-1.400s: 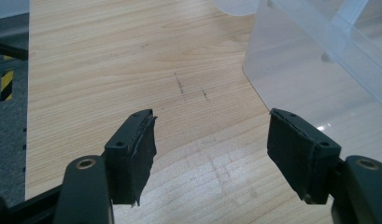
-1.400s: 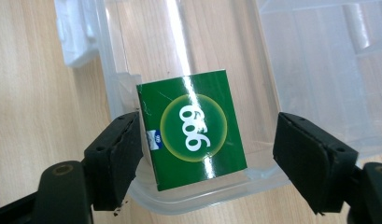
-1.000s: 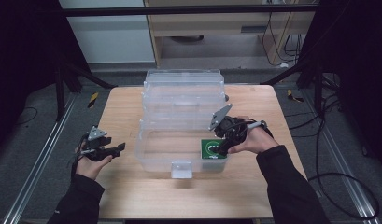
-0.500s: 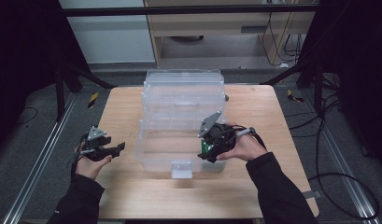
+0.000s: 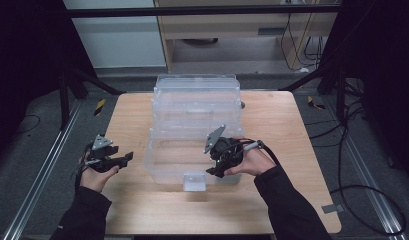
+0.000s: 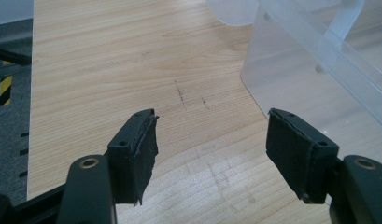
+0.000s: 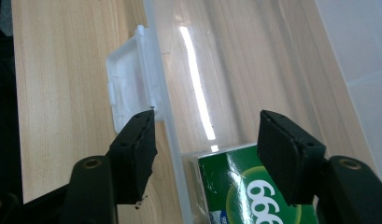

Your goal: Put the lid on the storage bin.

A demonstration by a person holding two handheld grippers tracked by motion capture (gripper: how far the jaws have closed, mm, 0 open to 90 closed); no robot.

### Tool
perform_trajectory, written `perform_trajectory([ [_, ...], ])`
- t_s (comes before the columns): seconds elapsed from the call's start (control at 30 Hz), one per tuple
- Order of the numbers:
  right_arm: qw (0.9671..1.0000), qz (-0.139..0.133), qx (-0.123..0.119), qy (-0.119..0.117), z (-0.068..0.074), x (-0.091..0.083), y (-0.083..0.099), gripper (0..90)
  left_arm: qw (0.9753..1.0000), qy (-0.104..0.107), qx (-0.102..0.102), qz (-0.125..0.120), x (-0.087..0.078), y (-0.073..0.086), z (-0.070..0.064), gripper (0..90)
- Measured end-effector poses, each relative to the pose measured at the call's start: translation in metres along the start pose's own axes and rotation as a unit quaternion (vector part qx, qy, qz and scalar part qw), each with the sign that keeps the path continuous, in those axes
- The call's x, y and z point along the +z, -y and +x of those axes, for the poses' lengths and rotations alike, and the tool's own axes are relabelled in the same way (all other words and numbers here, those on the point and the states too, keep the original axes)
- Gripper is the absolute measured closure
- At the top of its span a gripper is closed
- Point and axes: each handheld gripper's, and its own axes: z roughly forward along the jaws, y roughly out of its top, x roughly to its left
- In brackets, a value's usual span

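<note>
Left hand-held gripper point(image 5: 123, 159) sits at the near left of the counter point(image 5: 302, 150), just left of the clear plastic box point(image 5: 192, 107), jaws spread apart with nothing between them. In the left gripper view its pads hover over bare wood, with the box's corner point(image 6: 291, 70) to the right. This side looks idle.

Clear plastic box is mid-counter, lid swung up toward the far side, front latch tab point(image 5: 194, 181) at the near wall. Open, so the loading part is underway or done.

Green carton point(image 7: 244, 191) with white print lies inside the box at its near right corner, seen through the clear wall in the right gripper view. It rests on the box floor, not gripped.

Right hand-held gripper point(image 5: 219, 167) is at the box's near right rim, jaws apart and holding nothing. In the right gripper view its jaws straddle the near wall, left jaw outside by the latch tab point(image 7: 130, 84), right jaw over the carton.

Judgement: carton placement looks done. Left to do is probably pulling the right gripper clear, lowering the lid and snapping the latch.
</note>
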Motion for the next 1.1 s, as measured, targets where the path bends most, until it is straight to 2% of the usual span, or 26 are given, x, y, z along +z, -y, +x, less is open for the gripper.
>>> perform_trajectory([
  [0.17,0.9999,-0.005,-0.005,-0.007,0.002,0.004,-0.002,45.1,1.0000,-0.002,0.001,0.001,-0.001,-0.001,-0.001,33.3],
  [0.3,0.9997,0.016,-0.011,-0.017,0.004,0.011,-0.002,46.7,1.0000,-0.004,0.001,0.000,-0.002,-0.001,-0.001,33.6],
  [0.57,0.9984,0.032,-0.014,-0.045,0.007,0.022,-0.005,53.4,1.0000,-0.003,-0.001,-0.003,-0.003,-0.002,0.000,33.6],
  [0.93,0.9943,0.073,-0.018,-0.076,0.009,0.040,-0.007,55.9,1.0000,0.002,-0.002,-0.009,-0.005,-0.003,0.000,33.7],
  [1.1,0.9936,0.073,-0.014,-0.084,0.006,0.044,-0.006,59.5,0.9999,0.002,0.002,-0.013,-0.007,-0.006,-0.001,33.7],
])
